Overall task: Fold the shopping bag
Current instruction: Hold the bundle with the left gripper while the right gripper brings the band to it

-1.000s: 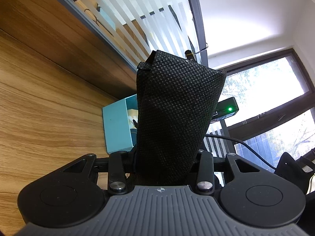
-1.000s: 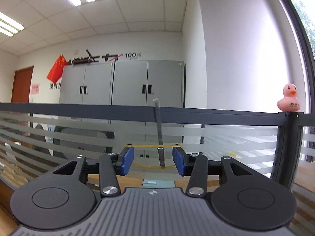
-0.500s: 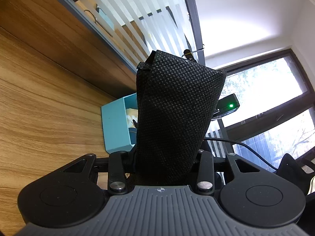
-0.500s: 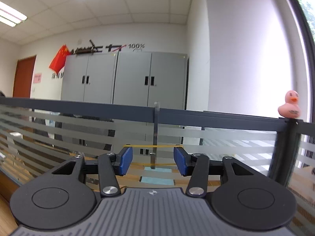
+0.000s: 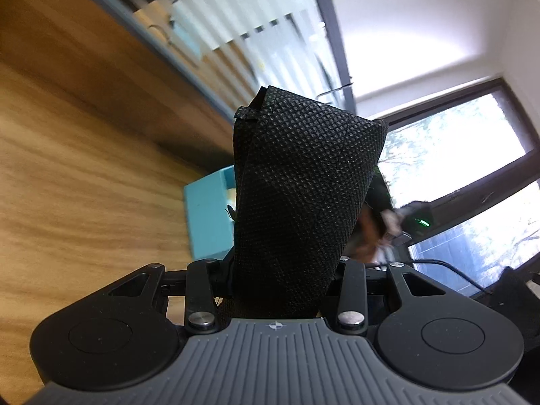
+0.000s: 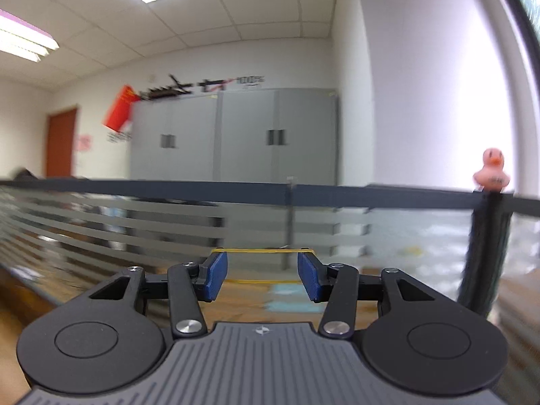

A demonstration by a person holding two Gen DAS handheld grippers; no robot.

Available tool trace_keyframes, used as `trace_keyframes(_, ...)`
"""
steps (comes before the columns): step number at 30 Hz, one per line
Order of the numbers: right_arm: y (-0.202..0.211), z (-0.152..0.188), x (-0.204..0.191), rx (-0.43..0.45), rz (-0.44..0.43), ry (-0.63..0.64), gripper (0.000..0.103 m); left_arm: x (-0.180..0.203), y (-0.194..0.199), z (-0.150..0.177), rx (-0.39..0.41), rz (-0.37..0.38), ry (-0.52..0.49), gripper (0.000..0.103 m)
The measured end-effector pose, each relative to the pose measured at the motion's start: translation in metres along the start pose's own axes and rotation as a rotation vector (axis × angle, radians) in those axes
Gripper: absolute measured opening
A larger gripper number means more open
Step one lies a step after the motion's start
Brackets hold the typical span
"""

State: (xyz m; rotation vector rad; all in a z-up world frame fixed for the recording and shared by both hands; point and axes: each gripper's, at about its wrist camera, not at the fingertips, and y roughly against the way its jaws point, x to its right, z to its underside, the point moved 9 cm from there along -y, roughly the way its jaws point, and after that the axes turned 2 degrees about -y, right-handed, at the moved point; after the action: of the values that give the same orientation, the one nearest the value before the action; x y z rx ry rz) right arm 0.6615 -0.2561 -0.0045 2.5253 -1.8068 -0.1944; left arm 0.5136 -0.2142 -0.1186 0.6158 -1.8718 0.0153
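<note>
Faintly, "100%" lettering (image 6: 250,80), blurred wall

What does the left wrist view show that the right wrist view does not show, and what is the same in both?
Only the left wrist view shows the left gripper shut on the folded black shopping bag, plus a teal box.

Only the right wrist view shows the right gripper, nothing between its blue pads, jaws just opening; grey cabinets; a pink duck.

Both show the striped glass partition and wooden desk.

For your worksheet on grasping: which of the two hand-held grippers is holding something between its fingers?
The left hand-held gripper: it clamps the folded black woven shopping bag. The right hand-held gripper has only air between its blue pads.
</note>
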Motion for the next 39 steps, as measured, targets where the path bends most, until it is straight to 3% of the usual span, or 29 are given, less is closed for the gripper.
trace_keyframes(3,0.034,-0.010,-0.019,0.003,-0.205,-0.071,0.068,0.004,0.010,0.004,0.008,-0.004,-0.014,0.042)
trace_keyframes(6,0.072,-0.030,-0.039,0.057,-0.339,-0.087,0.076,0.029,0.022,0.005,-0.002,0.003,-0.102,0.042)
trace_keyframes(8,0.096,-0.048,-0.060,0.037,-0.491,-0.070,0.081,0.053,0.029,0.006,-0.036,0.016,-0.183,0.042)
trace_keyframes(11,0.132,-0.061,-0.100,-0.090,-0.714,0.051,0.082,0.105,0.044,0.013,-0.150,0.056,-0.360,0.042)
trace_keyframes(14,0.169,-0.079,-0.136,-0.092,-0.855,0.199,0.084,0.135,0.062,0.020,-0.218,0.074,-0.464,0.042)
trace_keyframes(19,0.202,-0.112,-0.182,-0.050,-0.907,0.224,0.085,0.154,0.093,0.032,-0.228,0.101,-0.536,0.042)
trace_keyframes(26,0.228,-0.121,-0.267,-0.157,-1.018,0.225,0.085,0.176,0.155,0.070,-0.322,0.179,-0.665,0.042)
trace_keyframes(32,0.273,-0.086,-0.350,-0.266,-1.114,0.152,0.085,0.164,0.197,0.094,-0.436,0.231,-0.696,0.042)
trace_keyframes(37,0.291,-0.055,-0.411,-0.300,-1.109,0.153,0.085,0.151,0.219,0.109,-0.534,0.271,-0.702,0.042)
trace_keyframes(39,0.296,-0.049,-0.428,-0.297,-1.083,0.149,0.085,0.148,0.226,0.108,-0.539,0.295,-0.689,0.042)
